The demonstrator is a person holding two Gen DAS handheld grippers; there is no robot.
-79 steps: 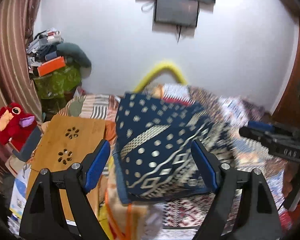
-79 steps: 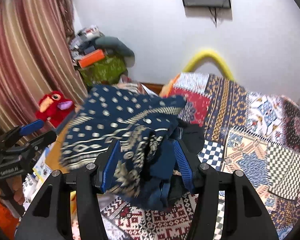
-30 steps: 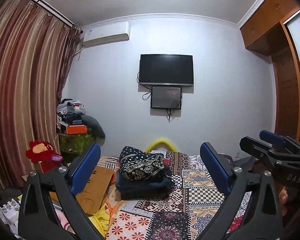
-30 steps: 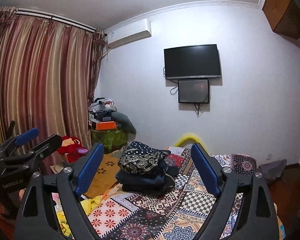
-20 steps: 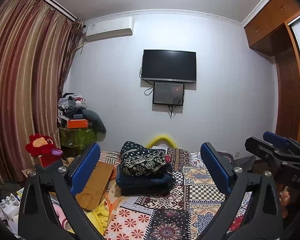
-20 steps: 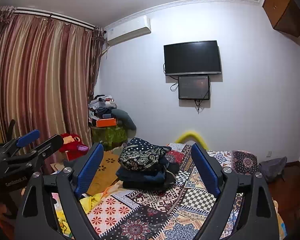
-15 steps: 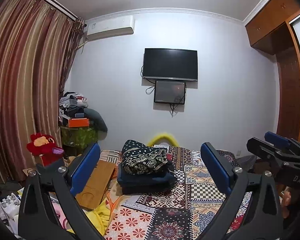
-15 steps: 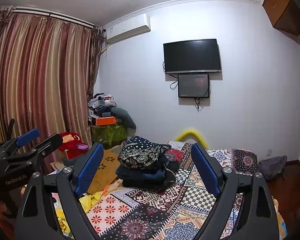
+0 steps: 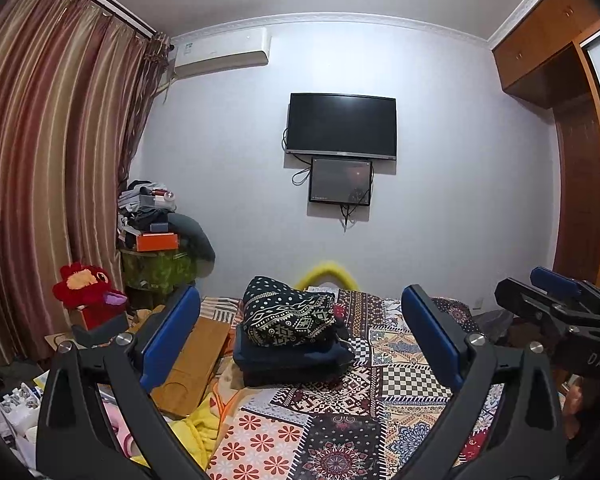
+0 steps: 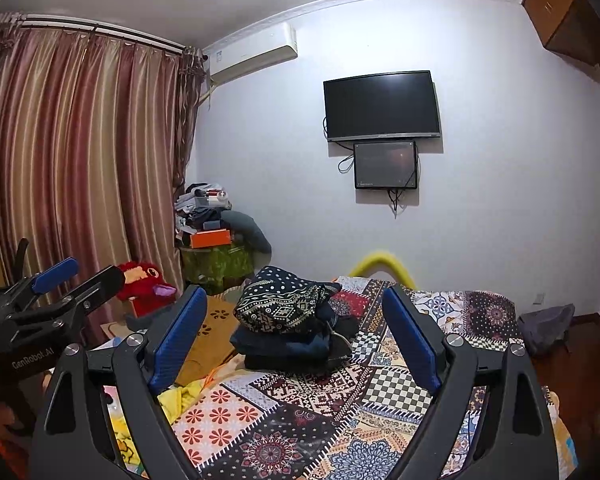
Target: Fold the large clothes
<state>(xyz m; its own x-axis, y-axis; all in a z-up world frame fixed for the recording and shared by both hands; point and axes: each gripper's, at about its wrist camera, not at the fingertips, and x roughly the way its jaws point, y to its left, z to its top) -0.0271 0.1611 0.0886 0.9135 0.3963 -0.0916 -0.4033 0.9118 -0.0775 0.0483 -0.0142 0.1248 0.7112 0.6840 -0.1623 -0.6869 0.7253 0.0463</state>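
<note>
A folded navy garment with a white pattern [image 9: 288, 316] lies on top of a stack of folded dark clothes [image 9: 292, 360] at the far end of the bed. It also shows in the right wrist view [image 10: 278, 306]. My left gripper [image 9: 300, 340] is open and empty, held well back from the stack. My right gripper [image 10: 294, 340] is open and empty too, equally far back. Each gripper shows at the edge of the other's view, the right one [image 9: 556, 308] and the left one [image 10: 56, 284].
The bed has a patchwork cover [image 9: 340, 424]. A wooden lap desk [image 9: 192, 364] and yellow cloth [image 9: 196, 428] lie on its left. A red plush toy [image 9: 86, 286], a cluttered green box [image 9: 156, 264] and curtains [image 9: 48, 184] stand left. A TV [image 9: 342, 126] hangs on the wall; a wardrobe [image 9: 580, 184] stands right.
Both grippers let go of the patterned garment on the stack and pulled far back and up from it. In the last half second they barely moved.
</note>
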